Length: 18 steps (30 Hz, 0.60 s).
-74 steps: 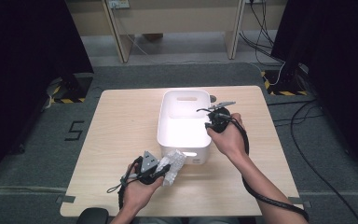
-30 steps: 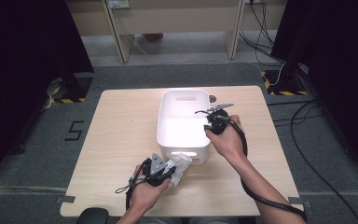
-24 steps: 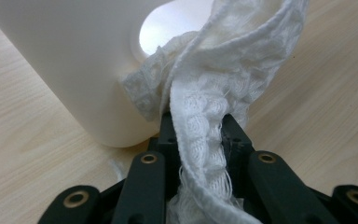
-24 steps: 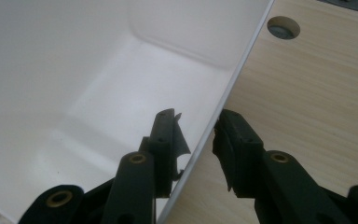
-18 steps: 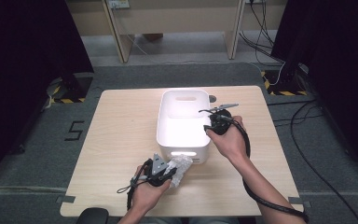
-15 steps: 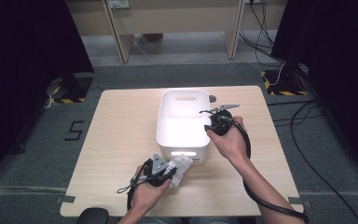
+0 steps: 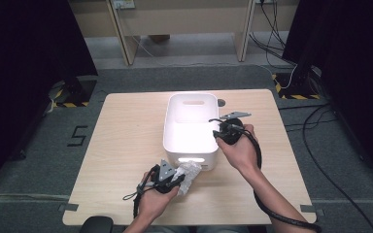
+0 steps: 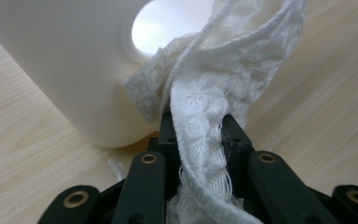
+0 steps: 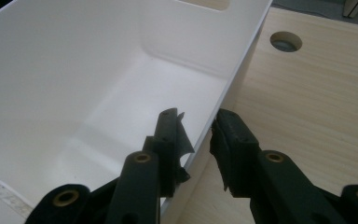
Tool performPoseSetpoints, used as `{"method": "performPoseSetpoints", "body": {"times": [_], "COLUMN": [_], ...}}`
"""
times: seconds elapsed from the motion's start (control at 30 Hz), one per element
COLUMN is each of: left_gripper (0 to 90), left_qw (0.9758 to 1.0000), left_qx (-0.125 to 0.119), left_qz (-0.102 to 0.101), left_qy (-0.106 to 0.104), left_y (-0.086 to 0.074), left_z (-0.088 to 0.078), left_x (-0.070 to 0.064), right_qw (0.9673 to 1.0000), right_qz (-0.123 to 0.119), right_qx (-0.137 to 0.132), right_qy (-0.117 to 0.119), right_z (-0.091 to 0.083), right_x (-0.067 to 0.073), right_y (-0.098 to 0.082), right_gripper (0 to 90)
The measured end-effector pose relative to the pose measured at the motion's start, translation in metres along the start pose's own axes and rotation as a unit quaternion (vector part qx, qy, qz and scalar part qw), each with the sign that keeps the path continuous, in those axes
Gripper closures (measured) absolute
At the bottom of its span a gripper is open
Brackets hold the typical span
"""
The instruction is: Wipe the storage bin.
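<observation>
A white plastic bin (image 7: 193,98) stands in the middle of the wooden table. My left gripper (image 7: 177,177) sits just in front of the bin's near wall, shut on a crumpled white lace cloth (image 7: 189,173). In the left gripper view the cloth (image 8: 205,88) rises from between the jaws of that gripper (image 8: 198,128) and rests against the bin's wall (image 8: 60,70) below its handle cutout. My right gripper (image 7: 218,131) is at the bin's right rim. In the right gripper view this gripper (image 9: 198,125) has one jaw inside and one outside the wall (image 9: 242,51), closed on it. The bin's inside is bare.
A round cable hole (image 7: 222,102) lies in the tabletop just right of the bin's far corner. Bare wood (image 7: 126,136) stretches to the left of the bin and along the right side (image 7: 277,160). Cables trail over the floor at the right.
My left gripper has carried the cloth slightly to the right and closer to the bin's front wall. The right gripper has stayed at the bin's right rim.
</observation>
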<state>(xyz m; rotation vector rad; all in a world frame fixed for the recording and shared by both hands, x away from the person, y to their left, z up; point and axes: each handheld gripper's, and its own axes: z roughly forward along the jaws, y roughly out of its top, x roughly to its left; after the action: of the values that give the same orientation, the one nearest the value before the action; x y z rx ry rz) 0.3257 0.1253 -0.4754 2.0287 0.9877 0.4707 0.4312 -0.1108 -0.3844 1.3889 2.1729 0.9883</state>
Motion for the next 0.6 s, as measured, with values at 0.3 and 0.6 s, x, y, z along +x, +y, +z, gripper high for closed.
{"method": "performPoseSetpoints", "body": {"times": [0.3, 0.6], "left_gripper": [74.3, 74.3], "left_qw": [0.9997, 0.9996], "left_qx": [0.023, 0.025], "left_qz": [0.003, 0.010], "left_qy": [-0.004, -0.005], "left_y": [-0.008, -0.006], "left_z": [0.014, 0.017], "left_x": [0.000, -0.002], "right_qw": [1.0000, 1.0000], "right_qz": [0.002, 0.001], "right_qx": [0.001, 0.000], "right_qy": [0.000, -0.002], "right_z": [0.000, 0.000], "right_x": [0.000, 0.001], "right_y": [0.000, 0.000], "right_gripper": [71.2, 71.5]}}
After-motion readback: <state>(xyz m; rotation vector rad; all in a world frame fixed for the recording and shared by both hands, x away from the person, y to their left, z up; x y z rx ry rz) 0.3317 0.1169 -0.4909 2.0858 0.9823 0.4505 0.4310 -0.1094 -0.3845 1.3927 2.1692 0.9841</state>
